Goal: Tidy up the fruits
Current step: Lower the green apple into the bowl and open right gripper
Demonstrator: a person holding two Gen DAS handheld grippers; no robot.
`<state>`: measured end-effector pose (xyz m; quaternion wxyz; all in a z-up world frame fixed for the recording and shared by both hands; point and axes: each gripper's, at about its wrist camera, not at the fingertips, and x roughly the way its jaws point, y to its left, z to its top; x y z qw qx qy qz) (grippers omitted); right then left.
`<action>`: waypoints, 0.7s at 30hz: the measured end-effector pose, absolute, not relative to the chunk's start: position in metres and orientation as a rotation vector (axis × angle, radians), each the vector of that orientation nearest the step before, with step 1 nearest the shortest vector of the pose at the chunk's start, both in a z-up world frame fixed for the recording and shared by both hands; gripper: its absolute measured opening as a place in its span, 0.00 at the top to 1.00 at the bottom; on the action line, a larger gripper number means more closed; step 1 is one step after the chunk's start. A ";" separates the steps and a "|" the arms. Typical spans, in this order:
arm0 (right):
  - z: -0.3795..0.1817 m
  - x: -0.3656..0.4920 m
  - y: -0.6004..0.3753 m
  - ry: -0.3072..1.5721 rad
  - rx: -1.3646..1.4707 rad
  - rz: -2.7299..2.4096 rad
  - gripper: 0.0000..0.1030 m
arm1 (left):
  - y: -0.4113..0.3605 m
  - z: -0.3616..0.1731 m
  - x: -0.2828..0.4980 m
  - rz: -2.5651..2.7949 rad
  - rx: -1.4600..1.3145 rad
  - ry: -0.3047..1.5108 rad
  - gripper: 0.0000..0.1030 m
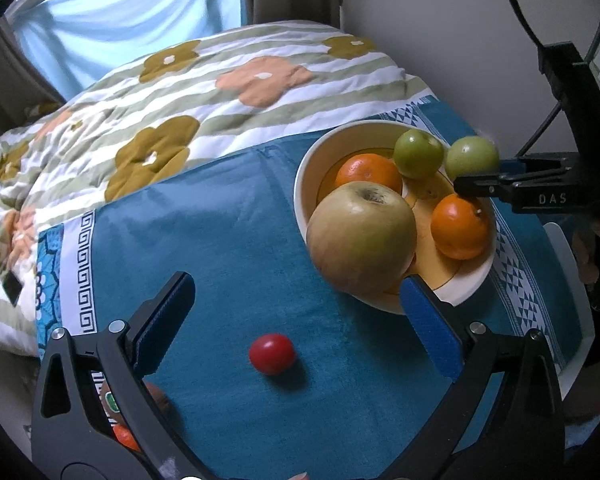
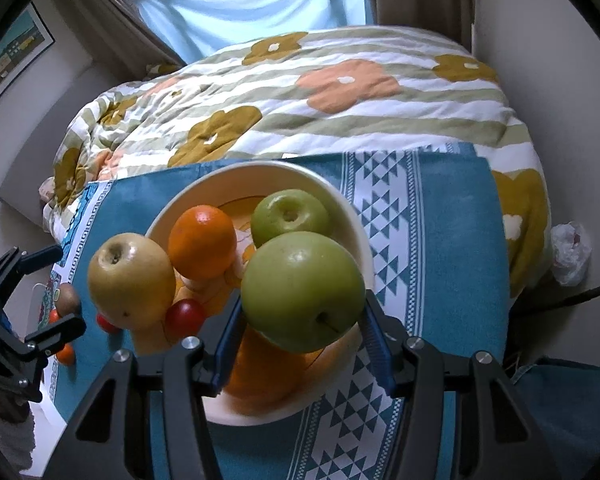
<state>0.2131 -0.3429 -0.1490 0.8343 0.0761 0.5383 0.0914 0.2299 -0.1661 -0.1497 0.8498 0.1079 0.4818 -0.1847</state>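
Note:
My right gripper (image 2: 302, 300) is shut on a green apple (image 2: 302, 292), held just over the near side of the cream bowl (image 2: 260, 168). In the bowl lie a second green apple (image 2: 290, 214), an orange (image 2: 202, 240) and a large yellow apple (image 2: 130, 280) leaning at the left rim. The left wrist view shows the same bowl (image 1: 304, 184), yellow apple (image 1: 362, 236), two oranges (image 1: 368, 172) and the held apple (image 1: 472, 158). My left gripper (image 1: 296, 284) stands wide open and empty above a small red tomato (image 1: 272, 354) on the teal cloth (image 1: 220, 240).
A kiwi (image 2: 68, 298) and small orange fruits (image 2: 66, 354) lie at the cloth's left end, by my left gripper (image 2: 48, 294). Another small red fruit (image 2: 184, 318) sits beside the yellow apple. A flowered quilt (image 2: 340, 112) covers the bed behind; a plastic bag (image 2: 570, 254) lies right.

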 end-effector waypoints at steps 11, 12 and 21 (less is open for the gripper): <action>-0.140 0.201 -0.339 1.080 0.157 0.214 0.00 | -0.155 -0.143 0.217 -0.345 0.197 1.017 0.00; -0.139 0.200 -0.340 1.077 0.152 0.214 0.00 | -0.154 -0.141 0.216 -0.341 0.197 1.015 0.00; -0.112 0.189 -0.335 1.058 0.090 0.196 0.00 | -0.132 -0.118 0.202 -0.292 0.180 0.988 0.00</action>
